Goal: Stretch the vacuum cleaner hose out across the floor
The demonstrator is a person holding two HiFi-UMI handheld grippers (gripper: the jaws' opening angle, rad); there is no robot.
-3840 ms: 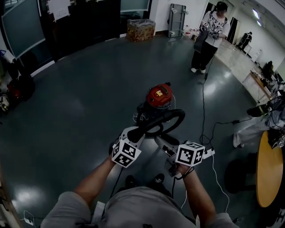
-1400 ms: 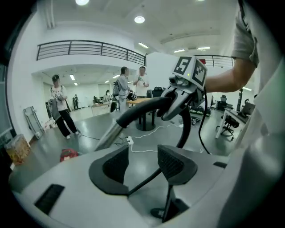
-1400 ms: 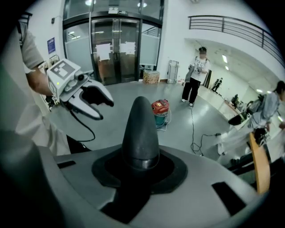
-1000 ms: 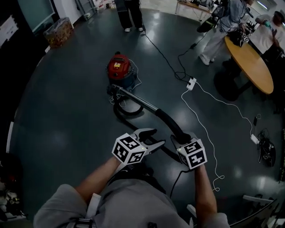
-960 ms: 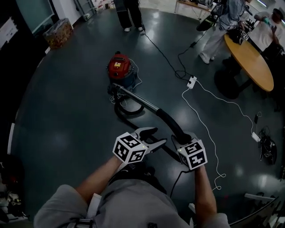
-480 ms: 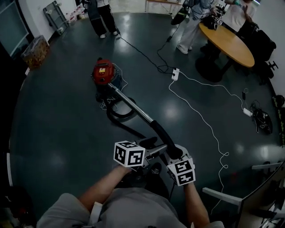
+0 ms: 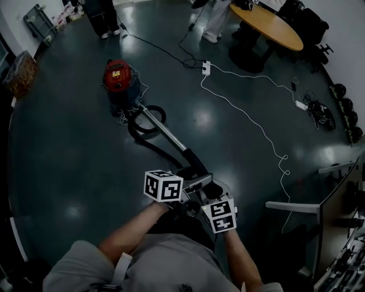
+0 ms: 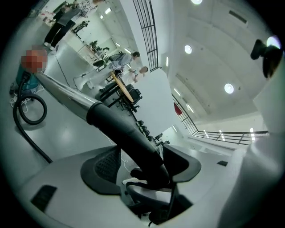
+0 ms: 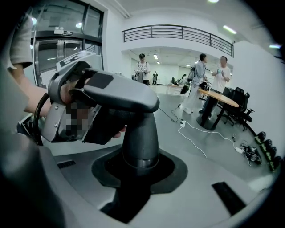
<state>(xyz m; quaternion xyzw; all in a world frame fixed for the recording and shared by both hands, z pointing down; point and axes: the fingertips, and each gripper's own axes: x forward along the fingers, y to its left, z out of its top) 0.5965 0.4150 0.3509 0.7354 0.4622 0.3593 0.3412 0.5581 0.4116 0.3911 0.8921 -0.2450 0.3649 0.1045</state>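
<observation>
The red vacuum cleaner [image 7: 117, 77] stands far off on the dark floor. Its black hose [image 7: 137, 128] lies in a loose loop beside it. A metal wand [image 7: 165, 131] runs from there to the black handle [image 7: 199, 168] at my grippers. My right gripper [image 7: 215, 193] is shut on the handle's end [image 9: 140, 142]. My left gripper [image 8: 147, 164] has just been opening its jaws. The handle [image 8: 124, 131] passes between them, and a gap shows beside the left pad [image 8: 104, 164].
A white power strip and cord [image 7: 206, 67] snake across the floor to the right. A round wooden table [image 7: 268, 23] and standing people [image 7: 102, 17] are at the far end. Cables and gear [image 7: 319, 111] lie by the right wall, and a desk edge [image 7: 296, 206] is close on the right.
Both grippers have drawn back from the red vacuum with the handle, and the wand trails after them. The hose loop has shrunk. The left gripper has closed in on the handle.
</observation>
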